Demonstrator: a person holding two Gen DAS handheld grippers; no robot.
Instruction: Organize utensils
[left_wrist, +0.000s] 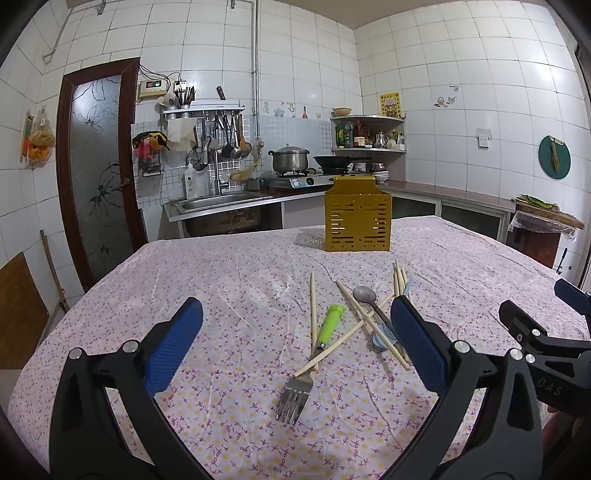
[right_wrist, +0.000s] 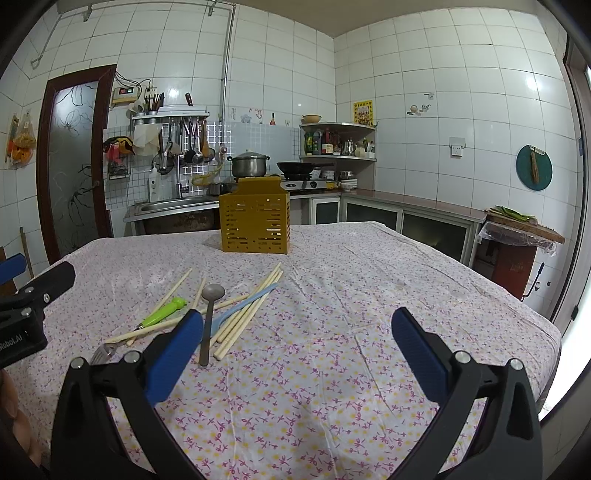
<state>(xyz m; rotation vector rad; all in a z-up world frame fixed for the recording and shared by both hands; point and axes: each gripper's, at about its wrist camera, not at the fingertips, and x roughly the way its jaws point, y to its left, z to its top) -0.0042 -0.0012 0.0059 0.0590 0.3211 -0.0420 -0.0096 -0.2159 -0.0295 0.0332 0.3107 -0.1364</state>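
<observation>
A pile of utensils lies on the flowered tablecloth: a fork, a green-handled knife, a grey spoon, a light blue utensil and several wooden chopsticks. A yellow slotted utensil holder stands upright at the far side of the table; it also shows in the right wrist view. My left gripper is open and empty, above the table just short of the pile. My right gripper is open and empty, to the right of the pile.
The table is covered by a wrinkled cloth and drops off at the right edge. Behind it are a sink, a stove with a pot and a wok, and a counter along the right wall.
</observation>
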